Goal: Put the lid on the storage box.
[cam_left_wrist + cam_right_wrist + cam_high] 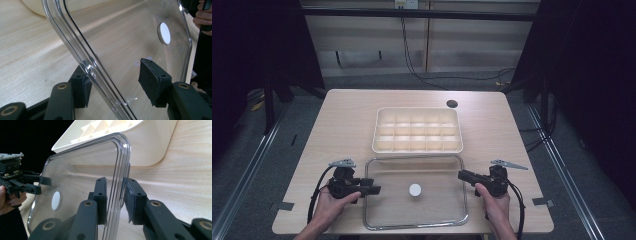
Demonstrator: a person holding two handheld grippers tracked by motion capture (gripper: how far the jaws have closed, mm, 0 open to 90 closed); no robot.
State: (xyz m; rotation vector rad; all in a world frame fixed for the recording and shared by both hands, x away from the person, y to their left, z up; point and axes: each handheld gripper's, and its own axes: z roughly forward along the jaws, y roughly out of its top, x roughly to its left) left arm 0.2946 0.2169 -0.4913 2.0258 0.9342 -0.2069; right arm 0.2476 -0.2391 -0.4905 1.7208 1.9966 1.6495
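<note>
A clear plastic lid (387, 210) with a white round disc (415, 189) at its middle lies flat on the table in front of a cream compartment tray (417, 149). My left gripper (374, 189) is at the lid's left edge. In the left gripper view its jaws (116, 77) straddle the lid's rim (75, 50); the inner pad (150, 75) stands apart from the rim, so it is open. My right gripper (460, 175) is at the lid's right edge, and its pads (116, 195) are shut on the rim of the lid (82, 170).
The tray's compartments look empty. A dark round hole (452, 104) sits in the tabletop behind the tray. Bare wood lies to the left and right of the lid. Table edges are close behind both hands, and cables run on the floor beyond the table.
</note>
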